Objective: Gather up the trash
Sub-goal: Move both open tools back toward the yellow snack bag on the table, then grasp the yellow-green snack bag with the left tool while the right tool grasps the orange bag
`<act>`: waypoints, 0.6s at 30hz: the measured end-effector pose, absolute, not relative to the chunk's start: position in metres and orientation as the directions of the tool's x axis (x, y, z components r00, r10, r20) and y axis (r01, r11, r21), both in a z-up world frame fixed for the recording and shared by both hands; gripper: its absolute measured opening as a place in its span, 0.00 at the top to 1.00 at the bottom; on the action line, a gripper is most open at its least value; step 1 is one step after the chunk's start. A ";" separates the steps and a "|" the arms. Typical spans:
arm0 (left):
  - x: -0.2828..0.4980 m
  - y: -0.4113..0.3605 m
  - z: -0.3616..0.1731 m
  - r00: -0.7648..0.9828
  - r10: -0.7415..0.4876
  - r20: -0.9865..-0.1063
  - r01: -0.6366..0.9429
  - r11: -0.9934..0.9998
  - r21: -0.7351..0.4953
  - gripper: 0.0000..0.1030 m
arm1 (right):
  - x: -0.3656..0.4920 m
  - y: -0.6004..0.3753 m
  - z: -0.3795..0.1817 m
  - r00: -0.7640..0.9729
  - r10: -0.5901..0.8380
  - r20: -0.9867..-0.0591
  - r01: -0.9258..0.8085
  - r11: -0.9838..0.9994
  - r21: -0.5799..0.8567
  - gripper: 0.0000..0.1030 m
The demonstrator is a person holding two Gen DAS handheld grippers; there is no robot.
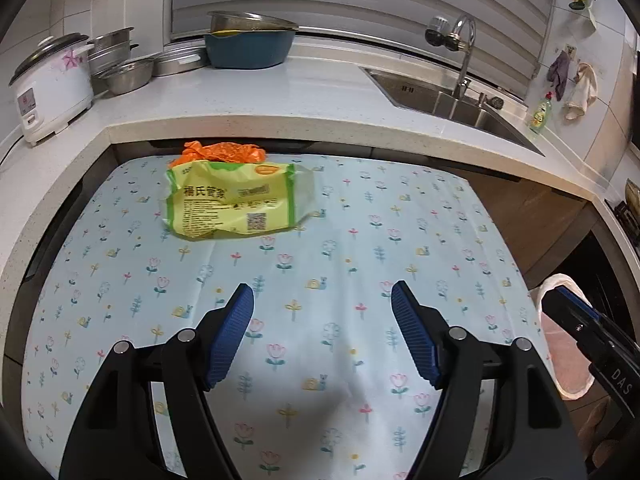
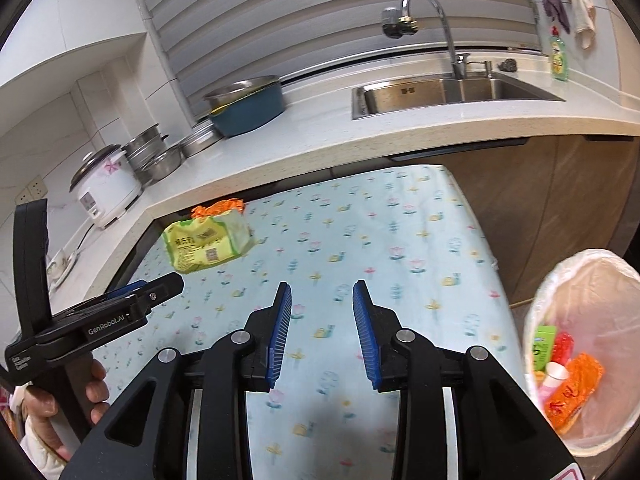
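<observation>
A yellow-green snack bag (image 1: 232,200) (image 2: 208,246) lies at the far left of the flower-patterned table (image 1: 340,280) (image 2: 360,248). A crumpled orange wrapper (image 1: 222,152) (image 2: 218,207) sits just behind it, against the counter. My left gripper (image 1: 322,300) hovers over the cloth, short of the bag, open and empty; the right wrist view shows it (image 2: 154,286) from the side. My right gripper (image 2: 322,300) is open over the table's middle with nothing between its pads. The lined trash bin (image 2: 592,344) (image 1: 560,340) stands off the table's right edge with several wrappers inside.
A white counter (image 1: 280,96) wraps the far and left sides. It bears a rice cooker (image 1: 50,88), steel pots (image 1: 116,60), a blue basin (image 1: 250,46) and a sink (image 1: 448,100) with a tap. A hand (image 2: 60,396) holds the left gripper's handle.
</observation>
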State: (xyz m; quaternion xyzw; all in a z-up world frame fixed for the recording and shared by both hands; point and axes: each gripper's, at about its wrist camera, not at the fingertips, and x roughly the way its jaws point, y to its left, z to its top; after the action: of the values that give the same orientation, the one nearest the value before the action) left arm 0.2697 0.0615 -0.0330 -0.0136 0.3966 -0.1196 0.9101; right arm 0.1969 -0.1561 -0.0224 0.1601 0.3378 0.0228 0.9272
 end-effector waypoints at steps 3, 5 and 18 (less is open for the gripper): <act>0.282 0.083 -0.038 0.669 -0.189 -0.719 0.178 0.980 -0.092 0.34 | 0.213 -0.136 -0.025 0.762 0.169 -0.625 0.037 0.952 0.303 0.69; 0.292 0.096 -0.041 0.674 -0.170 -0.719 0.167 0.983 -0.076 0.34 | 0.225 -0.124 -0.027 0.755 0.180 -0.631 0.017 0.956 0.293 0.69; 0.373 0.153 -0.066 0.703 -0.102 -0.704 0.139 0.990 -0.005 0.27 | 0.324 -0.069 -0.038 0.727 0.252 -0.639 -0.074 0.954 0.292 0.69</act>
State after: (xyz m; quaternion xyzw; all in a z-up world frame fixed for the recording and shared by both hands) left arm 0.3732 0.1526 -0.0660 0.0241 0.3798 -0.0652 0.9224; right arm 0.3243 -0.0691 -0.0376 0.1242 0.3590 0.0884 0.9208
